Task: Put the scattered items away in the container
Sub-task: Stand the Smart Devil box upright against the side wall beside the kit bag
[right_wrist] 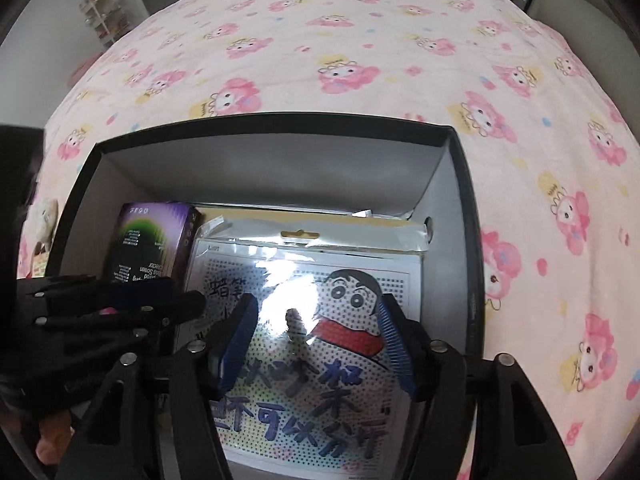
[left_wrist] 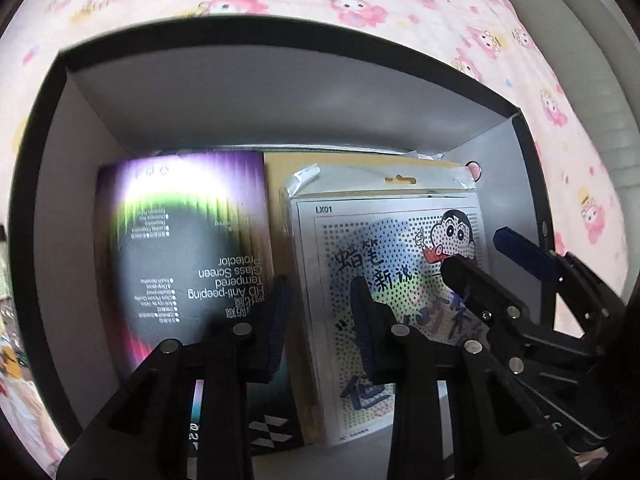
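Black box [right_wrist: 474, 240], grey interior, open top: fills the centre of both views and rests on a pink cartoon-print bedspread [right_wrist: 360, 48].

Contents, 3 visible:
1. Purple-and-black screen protector box [left_wrist: 188, 264], left half of the container, its printed text upside down in the left wrist view.
2. Clear plastic packet with a cartoon-boy dotted card [right_wrist: 312, 320], centre to right, yellow hang tab at its upper edge, lying flat on item 3.
3. Tan cardboard sheet [left_wrist: 276, 200], showing only along the packet's upper and left edges.

Left gripper [left_wrist: 320, 312]: lower centre of its view, above the seam between the screen protector box and the packet; jaws narrowly parted, nothing between them.

Right gripper [right_wrist: 316, 344]: lower centre of its view, directly over the packet; jaws spread wide, blue pads clear of the plastic, grasping nothing.
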Demonstrator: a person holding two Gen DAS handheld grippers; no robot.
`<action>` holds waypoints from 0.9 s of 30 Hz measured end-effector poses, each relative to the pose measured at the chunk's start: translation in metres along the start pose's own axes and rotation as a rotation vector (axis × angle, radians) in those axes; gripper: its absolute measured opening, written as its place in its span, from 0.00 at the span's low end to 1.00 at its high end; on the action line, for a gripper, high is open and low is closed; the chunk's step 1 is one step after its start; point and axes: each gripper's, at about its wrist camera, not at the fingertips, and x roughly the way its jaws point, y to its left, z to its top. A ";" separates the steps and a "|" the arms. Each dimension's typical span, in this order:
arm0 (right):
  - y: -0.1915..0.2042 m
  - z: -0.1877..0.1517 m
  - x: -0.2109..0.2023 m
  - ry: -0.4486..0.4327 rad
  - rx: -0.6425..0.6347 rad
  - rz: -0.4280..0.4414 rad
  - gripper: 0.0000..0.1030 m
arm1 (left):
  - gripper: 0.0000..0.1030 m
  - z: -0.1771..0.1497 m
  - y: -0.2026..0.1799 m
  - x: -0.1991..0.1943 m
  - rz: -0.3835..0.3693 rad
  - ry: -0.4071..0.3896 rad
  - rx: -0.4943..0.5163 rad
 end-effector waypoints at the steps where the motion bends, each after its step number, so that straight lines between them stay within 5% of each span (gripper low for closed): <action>1: 0.001 -0.001 0.000 -0.001 -0.002 -0.005 0.58 | 0.30 0.000 0.000 -0.001 -0.007 0.000 -0.004; 8: -0.001 0.007 -0.007 -0.060 0.032 0.046 0.58 | 0.41 0.023 0.001 -0.032 -0.026 -0.145 0.036; 12: 0.010 0.025 -0.003 -0.067 -0.021 0.061 0.58 | 0.41 0.051 0.017 -0.031 0.089 -0.170 0.029; 16: 0.012 0.029 0.019 0.000 -0.011 0.087 0.58 | 0.40 0.066 0.031 -0.014 0.173 -0.133 0.029; 21: 0.011 0.022 0.037 0.058 0.004 0.103 0.58 | 0.41 0.060 0.044 0.005 0.130 -0.020 -0.017; 27: 0.004 0.018 0.031 0.112 0.044 0.169 0.58 | 0.41 0.051 0.046 0.002 0.129 -0.026 -0.021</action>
